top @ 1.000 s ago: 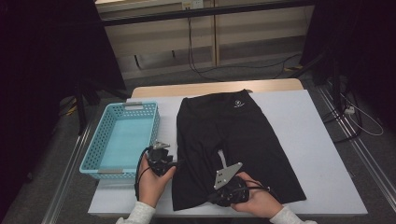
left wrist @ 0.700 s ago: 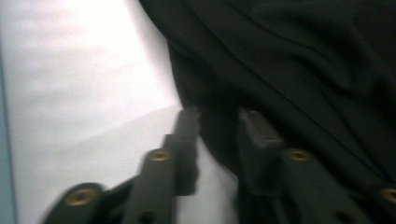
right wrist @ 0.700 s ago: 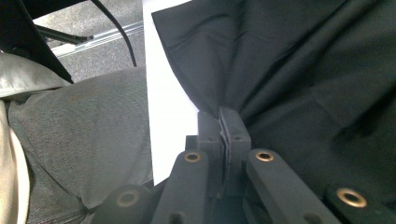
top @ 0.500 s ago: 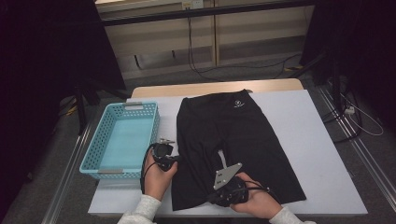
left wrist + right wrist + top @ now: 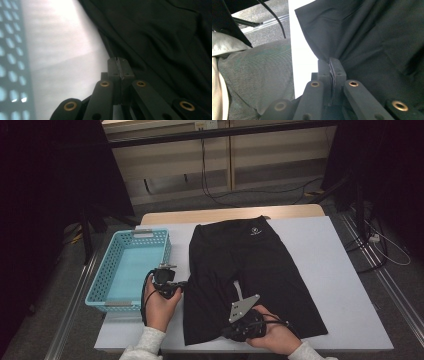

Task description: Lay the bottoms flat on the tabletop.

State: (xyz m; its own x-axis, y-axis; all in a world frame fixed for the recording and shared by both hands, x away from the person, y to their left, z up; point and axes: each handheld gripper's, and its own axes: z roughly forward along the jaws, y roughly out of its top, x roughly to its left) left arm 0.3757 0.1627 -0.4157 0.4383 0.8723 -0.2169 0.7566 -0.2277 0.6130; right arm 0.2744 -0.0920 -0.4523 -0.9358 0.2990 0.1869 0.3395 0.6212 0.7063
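Black shorts (image 5: 255, 265) lie flat on the white table (image 5: 340, 270), waistband at the far side. My left gripper (image 5: 183, 283) sits at the shorts' left edge. In the left gripper view its jaws (image 5: 118, 63) are shut, with the edge of the dark cloth (image 5: 162, 37) pinched at their tips. My right gripper (image 5: 225, 333) rests at the near hem of the left leg. In the right gripper view it (image 5: 331, 65) is shut on the fabric (image 5: 374, 37), which puckers up from the pads.
A light blue mesh basket (image 5: 100, 285) stands on the table's left side, close to my left hand. The table's near edge and the person's grey-clad lap (image 5: 257, 82) lie just beyond the right jaws. Cables run across the floor behind.
My left hand has edged forward and a little right, from beside the basket to the shorts' left edge. The right hand and the shorts have stayed put.
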